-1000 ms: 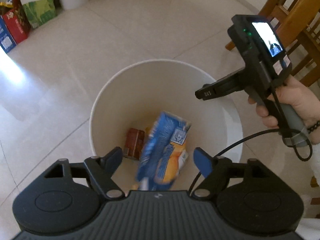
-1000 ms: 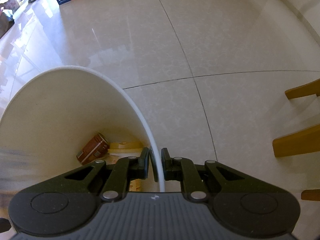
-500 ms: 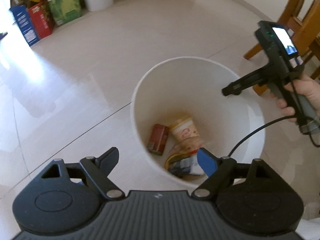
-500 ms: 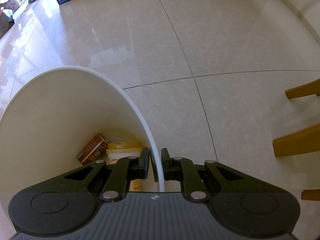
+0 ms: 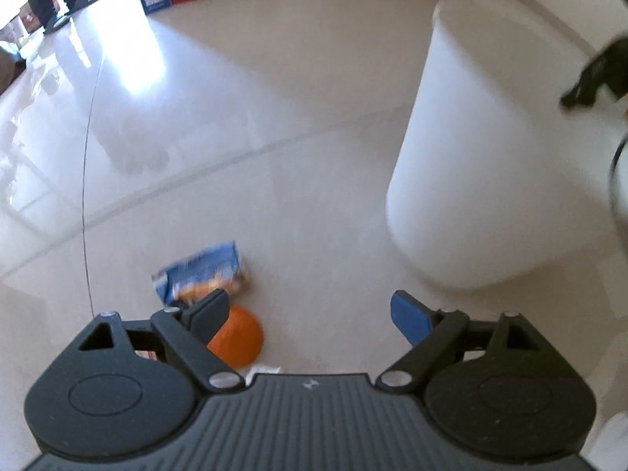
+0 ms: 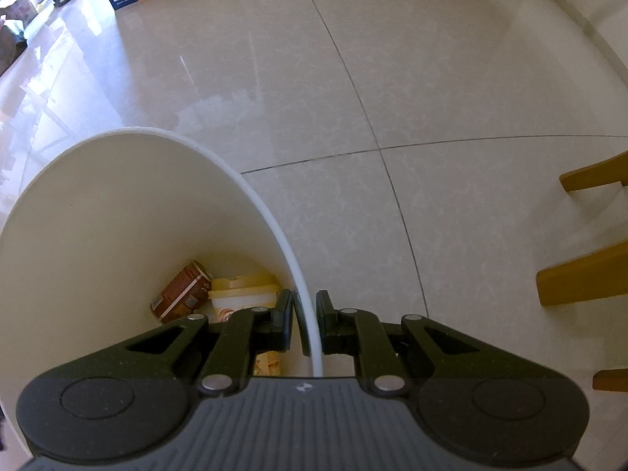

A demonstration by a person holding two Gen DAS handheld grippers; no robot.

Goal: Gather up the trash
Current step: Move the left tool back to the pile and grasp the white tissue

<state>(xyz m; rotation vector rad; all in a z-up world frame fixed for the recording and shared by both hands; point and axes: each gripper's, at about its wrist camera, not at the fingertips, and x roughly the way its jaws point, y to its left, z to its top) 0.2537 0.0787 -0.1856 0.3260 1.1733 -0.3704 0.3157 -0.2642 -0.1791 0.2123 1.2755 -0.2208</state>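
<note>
Left gripper (image 5: 310, 310) with jaws wide apart and empty above a blue-and-orange carton (image 5: 202, 272) on the floor (image 5: 274, 125), right gripper (image 6: 304, 320) clamped on white bin (image 6: 251, 192) rim, brown carton (image 6: 182, 292) and cup (image 6: 241, 300) inside

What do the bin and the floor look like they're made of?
Bin: likely plastic, white and smooth, with a thin wall the right gripper clamps. Floor: glossy tile, probably ceramic, judging by grout lines and window glare.
</note>
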